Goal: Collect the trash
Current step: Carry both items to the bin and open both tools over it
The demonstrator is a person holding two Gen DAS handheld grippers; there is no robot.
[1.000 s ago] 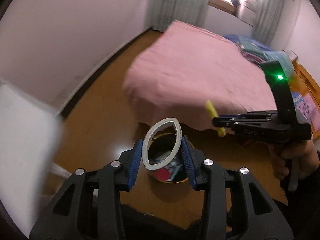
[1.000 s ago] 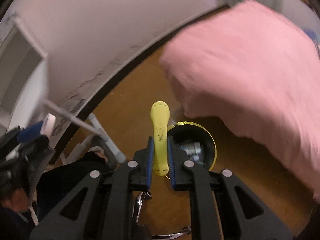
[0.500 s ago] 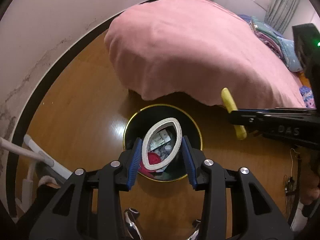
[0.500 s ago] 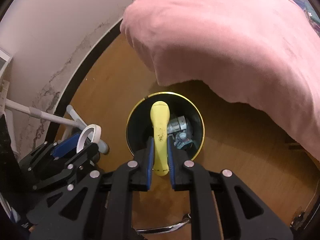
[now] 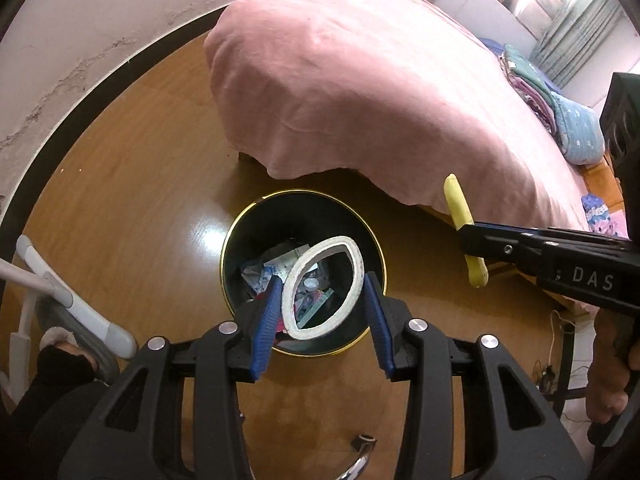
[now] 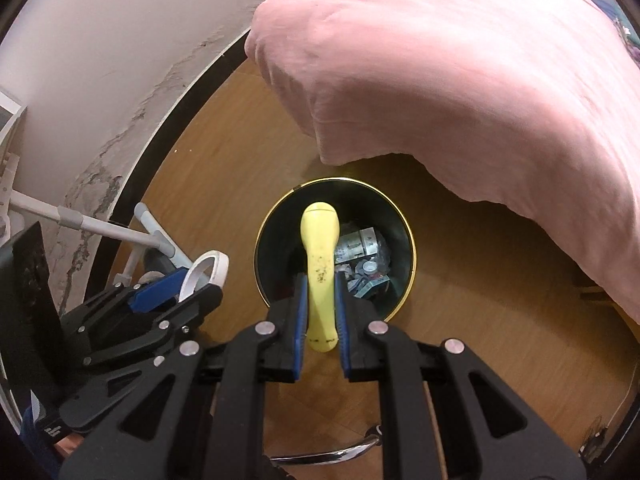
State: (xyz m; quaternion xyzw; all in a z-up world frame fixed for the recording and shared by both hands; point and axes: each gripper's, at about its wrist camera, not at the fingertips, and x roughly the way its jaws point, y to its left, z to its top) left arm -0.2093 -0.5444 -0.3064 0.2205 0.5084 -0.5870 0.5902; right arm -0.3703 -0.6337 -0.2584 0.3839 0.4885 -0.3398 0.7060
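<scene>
My left gripper [image 5: 323,292] is clamped on a white ring of tape [image 5: 322,288], squeezed into an oval between the blue pads [image 5: 266,326]; it hangs right over the open mouth of the trash bin [image 5: 236,240]. My right gripper [image 6: 321,312] is closed on a yellow plastic handle [image 6: 320,264], which stands upright between the pads and reaches out over the same bin; from the left wrist view that handle [image 5: 464,224] sits off to the right of the bin's rim, above the floor.

The bin is round and black with a thin gold rim, and it already holds crumpled wrappers and scraps [image 6: 362,268] — paper, foil, something red at the near side. It stands on a glossy wooden floor [image 5: 132,208] the colour of honey, just beside the corner of a bed; a pink blanket [image 5: 360,80] droops over that corner and overhangs the floor near the bin. Folded bedding [image 5: 560,120] in blues and greens lies on the far side of the bed, below pale curtains [image 5: 568,36] and a bright window.

To the left a dark skirting board [image 5: 96,100] runs along a white wall [image 5: 60,28] with cracked, peeling paint; a white and grey tubular frame [image 5: 72,300] leans near it, on the floor.
</scene>
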